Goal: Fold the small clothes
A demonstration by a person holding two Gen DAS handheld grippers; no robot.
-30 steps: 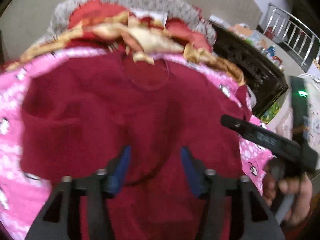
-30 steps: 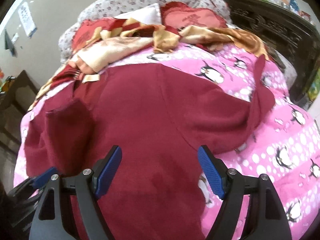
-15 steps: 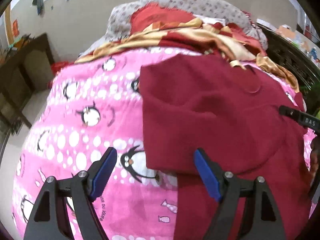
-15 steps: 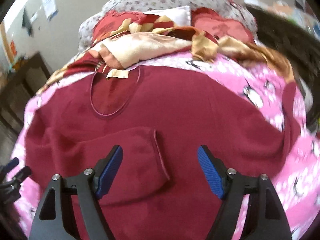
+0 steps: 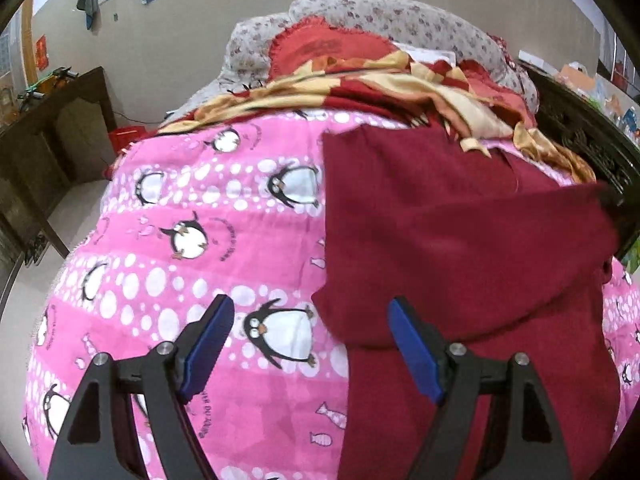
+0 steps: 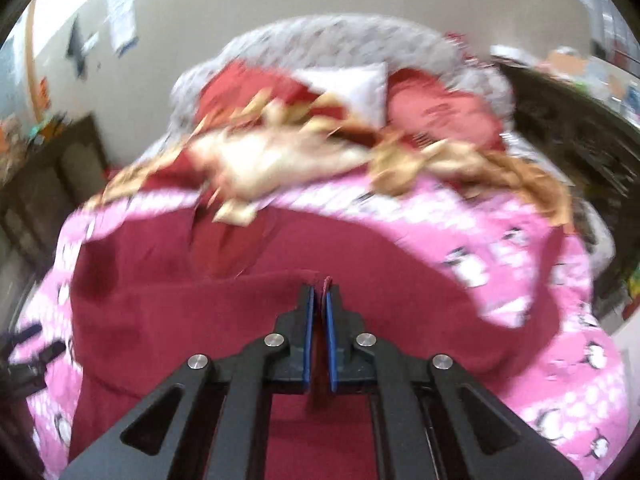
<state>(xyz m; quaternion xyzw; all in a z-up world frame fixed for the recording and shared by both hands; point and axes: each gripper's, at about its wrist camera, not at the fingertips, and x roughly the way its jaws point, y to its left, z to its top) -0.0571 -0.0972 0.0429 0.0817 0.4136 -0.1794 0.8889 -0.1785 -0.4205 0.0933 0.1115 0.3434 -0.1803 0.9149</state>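
A maroon sweater (image 5: pixel 460 240) lies spread on a pink penguin blanket (image 5: pixel 180 240), one sleeve folded across its body. My left gripper (image 5: pixel 309 302) hangs open above the sweater's left edge, half over bare blanket, with nothing pinched. In the blurred right wrist view, my right gripper (image 6: pixel 318 292) is closing down on a raised fold of the maroon sweater (image 6: pixel 180 320), and its blue pads press on the cloth. The fold is lifted a little off the pink penguin blanket (image 6: pixel 560 280).
Crumpled red and gold bedding (image 5: pixel 380 84) and a grey floral pillow (image 5: pixel 400 16) are piled at the far end. A dark wooden cabinet (image 5: pixel 52 128) stands on the left and dark carved furniture (image 5: pixel 580 140) on the right.
My left gripper swung from over the sweater's middle to its left edge and opened wider. My right gripper went from wide open to shut on a sweater fold and rose.
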